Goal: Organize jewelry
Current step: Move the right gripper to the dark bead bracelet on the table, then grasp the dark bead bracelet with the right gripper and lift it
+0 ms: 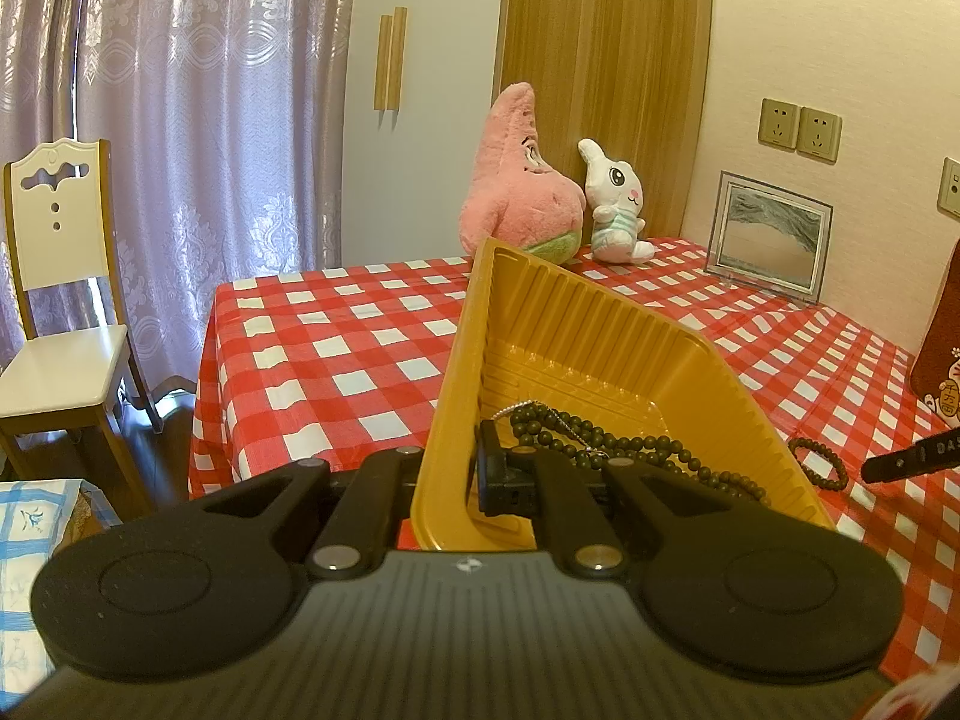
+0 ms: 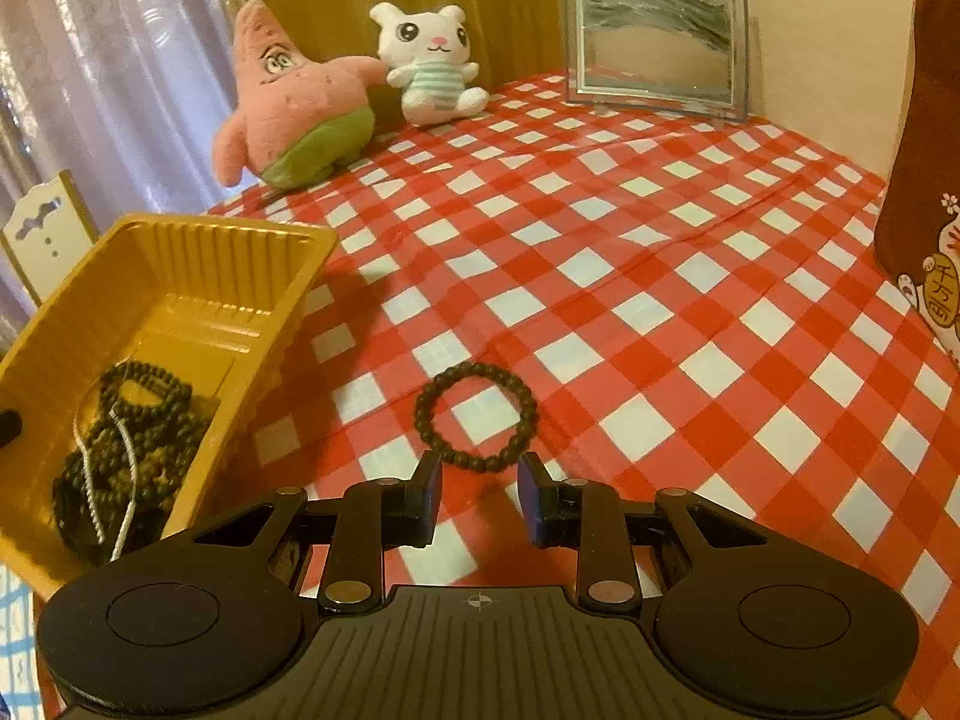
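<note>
A yellow plastic tray (image 1: 576,300) stands at the table's left edge and also shows in the right wrist view (image 2: 198,240). It holds dark bead strands (image 1: 648,447) (image 2: 144,414) and a silver chain (image 2: 129,480). My left gripper (image 1: 462,474) is shut on the tray's near left wall, one finger inside, one outside. A dark bead bracelet (image 2: 477,414) lies on the red checked cloth right of the tray; it also shows in the left wrist view (image 1: 819,462). My right gripper (image 2: 480,480) is open, its fingertips just short of the bracelet's near side.
A pink star plush (image 2: 294,96) and a white rabbit plush (image 2: 435,66) sit at the table's back. A framed picture (image 2: 657,45) leans on the wall. A brown bag (image 2: 924,180) stands at the right. A white chair (image 1: 60,300) stands left of the table.
</note>
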The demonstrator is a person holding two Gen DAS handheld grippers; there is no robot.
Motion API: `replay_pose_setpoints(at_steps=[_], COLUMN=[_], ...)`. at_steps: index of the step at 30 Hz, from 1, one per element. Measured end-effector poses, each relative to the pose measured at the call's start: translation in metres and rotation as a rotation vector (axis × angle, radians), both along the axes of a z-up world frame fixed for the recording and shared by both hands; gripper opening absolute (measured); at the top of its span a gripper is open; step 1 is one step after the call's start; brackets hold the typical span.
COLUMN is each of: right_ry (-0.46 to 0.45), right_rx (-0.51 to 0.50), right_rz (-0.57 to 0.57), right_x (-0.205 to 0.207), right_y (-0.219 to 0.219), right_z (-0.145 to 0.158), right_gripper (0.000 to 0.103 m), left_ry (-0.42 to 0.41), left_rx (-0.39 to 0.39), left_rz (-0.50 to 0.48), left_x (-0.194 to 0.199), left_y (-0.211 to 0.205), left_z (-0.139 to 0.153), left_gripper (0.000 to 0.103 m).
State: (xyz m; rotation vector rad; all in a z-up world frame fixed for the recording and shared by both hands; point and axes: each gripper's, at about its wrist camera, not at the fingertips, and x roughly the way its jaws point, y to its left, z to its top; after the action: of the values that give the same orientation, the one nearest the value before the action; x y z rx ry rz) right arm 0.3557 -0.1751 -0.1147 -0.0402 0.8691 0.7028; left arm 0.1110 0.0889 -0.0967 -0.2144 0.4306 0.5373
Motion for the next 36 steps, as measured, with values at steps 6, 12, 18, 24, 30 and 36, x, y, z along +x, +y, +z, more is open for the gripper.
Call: replay_pose_setpoints(at_steps=[6, 12, 18, 24, 30, 36], right_ry=[0.002, 0.012, 0.014, -0.032, -0.004, 0.027], right_rx=[-0.006, -0.03, -0.051, -0.092, -0.095, -0.103], right_rz=[-0.041, -0.075, -0.08, -0.037, 0.083, 0.135], right_x=[0.012, 0.022, 0.028, 0.023, -0.001, -0.025], right_y=[0.006, 0.014, 0.021, 0.023, 0.011, -0.007], right_z=[-0.004, -0.013, -0.022, -0.025, -0.023, -0.021], right_gripper=[0.028, 0.028, 0.028, 0.007, 0.007, 0.007], left_ry=[0.001, 0.001, 0.002, 0.002, 0.002, 0.003], left_rx=[0.0, 0.0, 0.0, 0.0, -0.001, 0.0], left_rz=[0.0, 0.0, 0.0, 0.002, 0.0, 0.0], left_x=[0.0, 0.0, 0.0, 0.0, 0.0, -0.001], left_y=[0.0, 0.0, 0.0, 0.0, 0.001, 0.001], left_z=[0.0, 0.0, 0.0, 0.0, 0.0, -0.001], left_gripper=[0.006, 0.006, 0.006, 0.006, 0.006, 0.006])
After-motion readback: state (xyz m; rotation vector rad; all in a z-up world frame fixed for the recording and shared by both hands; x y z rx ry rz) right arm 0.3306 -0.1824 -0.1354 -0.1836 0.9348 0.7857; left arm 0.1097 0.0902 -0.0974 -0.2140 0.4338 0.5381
